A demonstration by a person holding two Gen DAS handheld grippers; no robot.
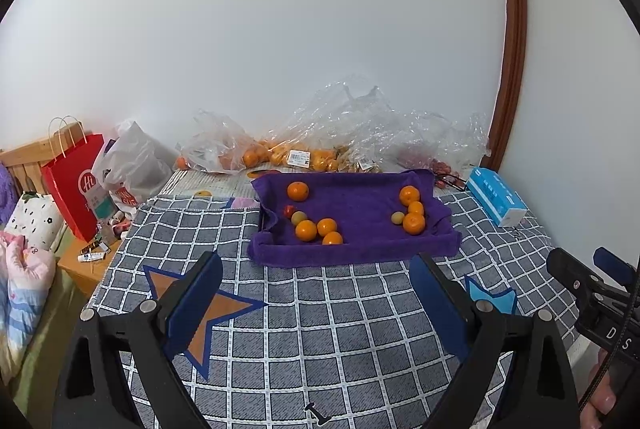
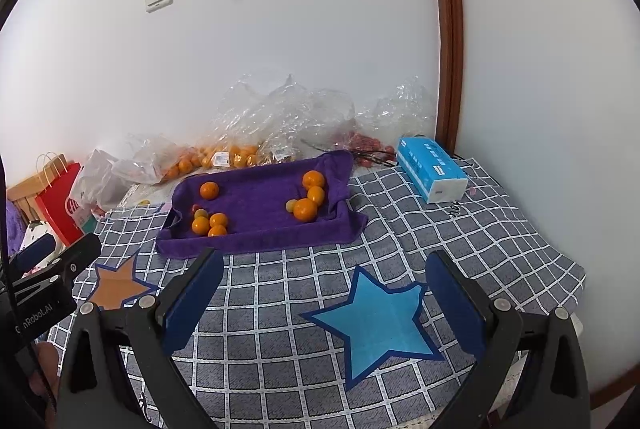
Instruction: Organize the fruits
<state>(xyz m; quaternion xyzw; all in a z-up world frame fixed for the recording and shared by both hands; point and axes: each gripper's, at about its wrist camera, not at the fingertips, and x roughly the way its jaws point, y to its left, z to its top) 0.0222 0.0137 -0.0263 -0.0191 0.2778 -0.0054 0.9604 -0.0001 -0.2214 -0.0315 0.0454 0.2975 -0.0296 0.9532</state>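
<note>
Over the checked cloth (image 1: 320,309), both the left tool (image 1: 316,289) and right tool (image 2: 324,285) are hanging spread wide and empty, while oranges (image 1: 306,230) are lying on the purple towel (image 1: 360,213) at twelve o'clock.

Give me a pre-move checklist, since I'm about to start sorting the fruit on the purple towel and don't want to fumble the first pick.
1. Left gripper open and holding nothing: ok.
2. Right gripper open and holding nothing: ok.
3. Purple towel in view of both cameras, nothing blocking the way to it: ok.
4. Fruit sorted by kind: not ok; oranges share both clusters with pale greenish fruits, and a small red fruit sits in the left cluster.
5. Room for jaws around a first pick: ok for the lone orange, which sits apart; the others touch.
6. Where sorted fruit should go: cannot tell.
</note>
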